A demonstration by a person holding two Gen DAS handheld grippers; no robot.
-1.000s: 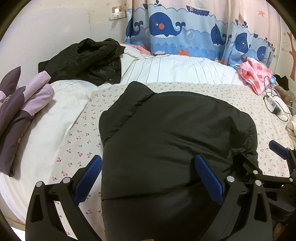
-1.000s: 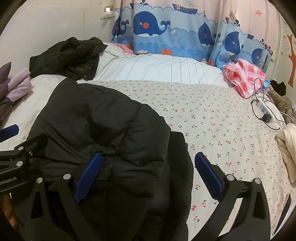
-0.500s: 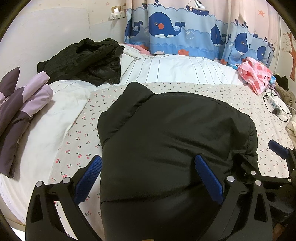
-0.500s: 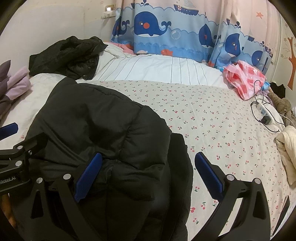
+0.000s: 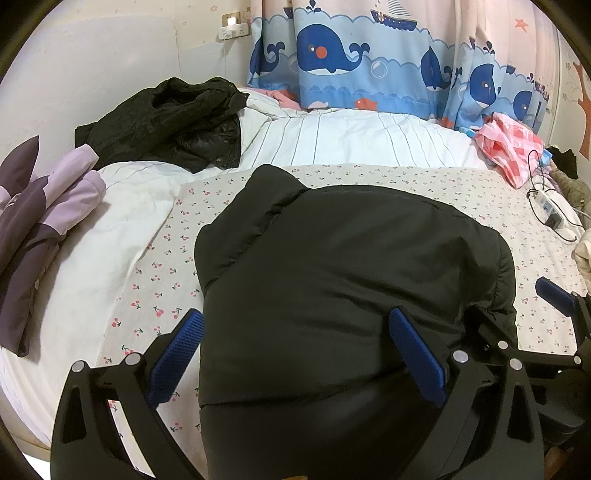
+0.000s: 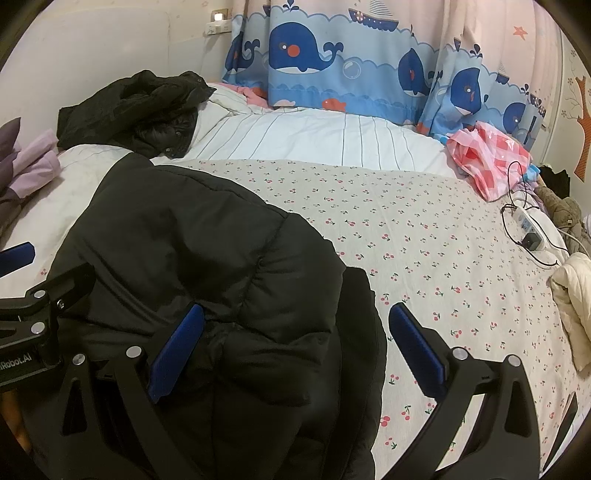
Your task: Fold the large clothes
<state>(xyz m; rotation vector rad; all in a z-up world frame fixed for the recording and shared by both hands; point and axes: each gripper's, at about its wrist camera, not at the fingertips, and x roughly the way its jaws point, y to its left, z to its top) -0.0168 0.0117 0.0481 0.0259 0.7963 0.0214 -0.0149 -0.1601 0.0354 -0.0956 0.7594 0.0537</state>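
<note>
- Left gripper (image 5: 295, 354): blue fingers (image 5: 177, 354) spread wide, nothing pinched. The black jacket (image 5: 351, 280) fills the gap between them; whether the pads touch the fabric cannot be told.
- Right gripper (image 6: 295, 354): fingers (image 6: 417, 354) likewise spread wide, holding nothing. Left finger is over the jacket's (image 6: 207, 266) puffy fold, right finger over bare sheet (image 6: 424, 229).
- Each gripper shows at the edge of the other's view: the right at the left view's right edge, the left at the right view's left edge. They sit side by side at the jacket's near end.
- Jacket: padded, black, lying in a compact bundle on the cherry-print sheet (image 5: 461, 184), towards the bed's left half. A flap sticks out at its far left corner.
- Beyond the sheet: striped white quilt (image 5: 351, 136), with a second dark jacket (image 5: 162, 118) crumpled on its left part.
- Far left: purple garment (image 5: 40, 210) on the white bedding.
- Far right: pink checked cloth (image 5: 509, 147), then a power strip (image 6: 528, 225) with black cord near the bed's edge; cream garment (image 6: 572, 295) at the right margin.
- Back wall: whale-print curtain (image 5: 369, 59); wall socket (image 5: 232, 29) to its left.
</note>
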